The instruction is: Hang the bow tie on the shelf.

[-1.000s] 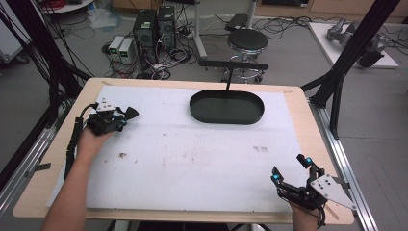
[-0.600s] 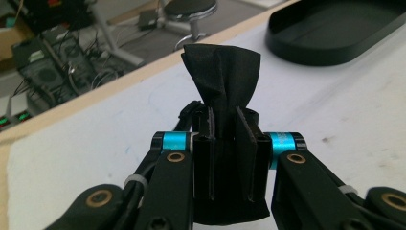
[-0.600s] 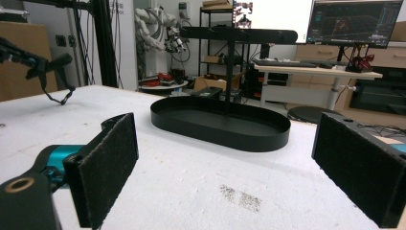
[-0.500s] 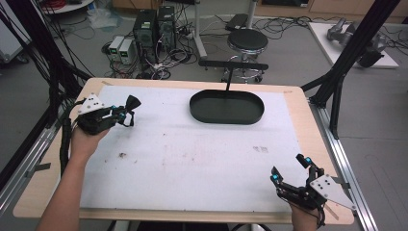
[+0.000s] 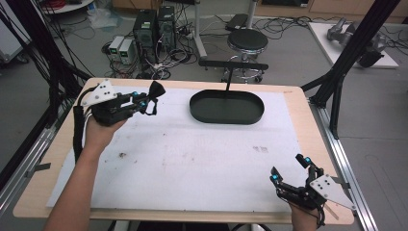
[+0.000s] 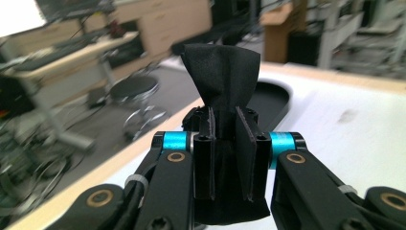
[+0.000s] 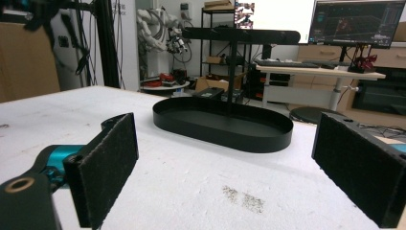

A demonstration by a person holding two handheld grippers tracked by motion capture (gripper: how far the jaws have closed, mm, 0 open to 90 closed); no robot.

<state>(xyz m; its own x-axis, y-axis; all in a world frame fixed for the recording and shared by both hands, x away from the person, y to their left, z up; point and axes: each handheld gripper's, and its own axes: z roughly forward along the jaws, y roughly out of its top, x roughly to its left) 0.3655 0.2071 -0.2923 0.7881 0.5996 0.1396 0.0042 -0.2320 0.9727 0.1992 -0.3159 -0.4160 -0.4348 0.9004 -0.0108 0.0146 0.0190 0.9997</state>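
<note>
A small black cloth pouch (image 5: 155, 90) hangs in the air above the table's far left part, and my left gripper (image 5: 144, 102) is shut on it. In the left gripper view the pouch (image 6: 220, 72) is pinched at its middle between the two pads, and its top flares out above my left gripper (image 6: 225, 143). A black oval tray (image 5: 226, 120) with a T-shaped stand (image 5: 233, 65) sits at the far middle. My right gripper (image 5: 288, 168) rests open at the front right corner. In the right gripper view the tray (image 7: 215, 136) lies ahead of my right gripper (image 7: 225, 163).
A white mat (image 5: 192, 159) covers the wooden table (image 5: 298, 94). Black frame struts (image 5: 344, 62) rise at the far right corner, and more struts (image 5: 43, 57) stand at the left. A stool (image 5: 246, 41) and computer cases (image 5: 154, 29) stand on the floor beyond the far edge.
My left gripper has risen and moved to the right, toward the tray, with the black pouch in its grip. The right gripper has stayed still.
</note>
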